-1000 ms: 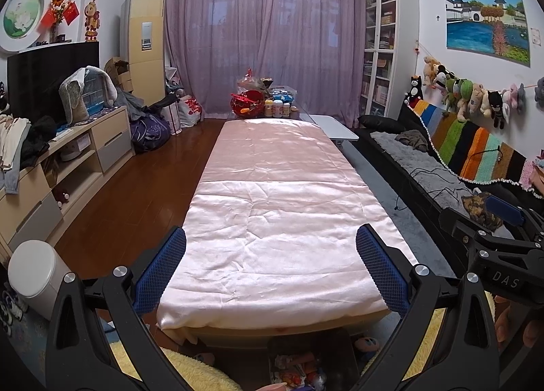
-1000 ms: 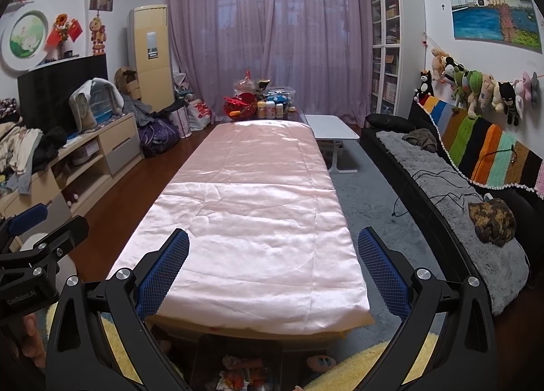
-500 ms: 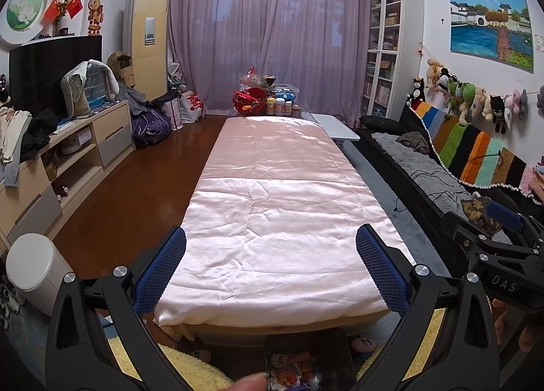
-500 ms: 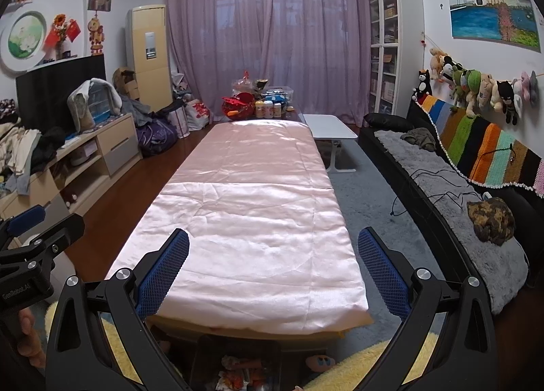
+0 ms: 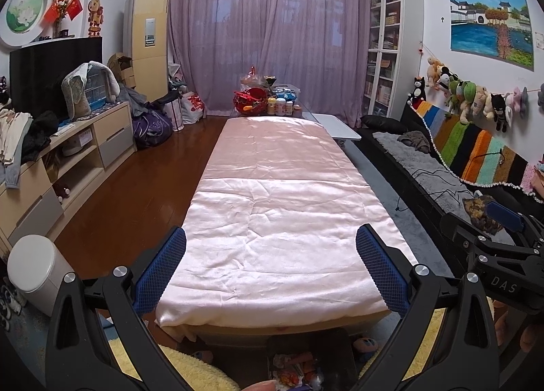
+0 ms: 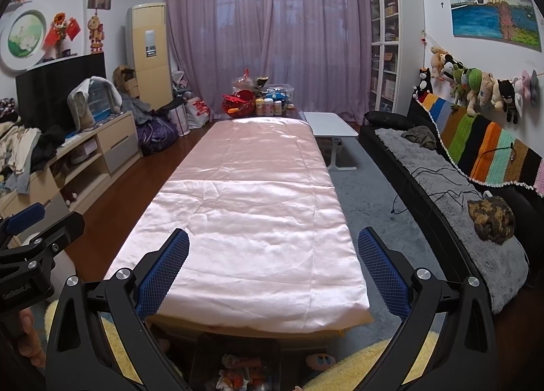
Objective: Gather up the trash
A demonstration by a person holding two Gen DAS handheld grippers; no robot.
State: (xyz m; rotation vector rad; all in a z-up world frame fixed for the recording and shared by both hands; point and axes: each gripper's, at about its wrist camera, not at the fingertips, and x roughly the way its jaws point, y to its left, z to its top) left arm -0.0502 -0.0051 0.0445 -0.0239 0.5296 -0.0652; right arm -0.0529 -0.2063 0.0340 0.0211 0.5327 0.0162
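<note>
My left gripper (image 5: pixel 271 270) is open and empty, held above the near end of a long table under a pink satin cloth (image 5: pixel 275 207). My right gripper (image 6: pixel 273 272) is open and empty too, over the same cloth (image 6: pixel 251 217). A dark bin with colourful wrappers (image 5: pixel 299 369) stands on the floor below the table's near edge; it also shows in the right wrist view (image 6: pixel 238 374). A white lidded bin (image 5: pixel 37 270) stands at the left. The right gripper shows at the right edge of the left wrist view (image 5: pixel 499 248).
Bottles and a red basket (image 5: pixel 251 102) crowd the table's far end. A TV cabinet (image 5: pixel 68 166) runs along the left, a black sofa with a grey throw (image 6: pixel 452 193) along the right. A small white table (image 6: pixel 328 124) stands beyond. Yellow fluffy fabric (image 5: pixel 190 367) lies near.
Both grippers have risen and tilted slightly, so the room sits a little lower in view. A fingertip now shows at the bottom of the left wrist view. Both stay open.
</note>
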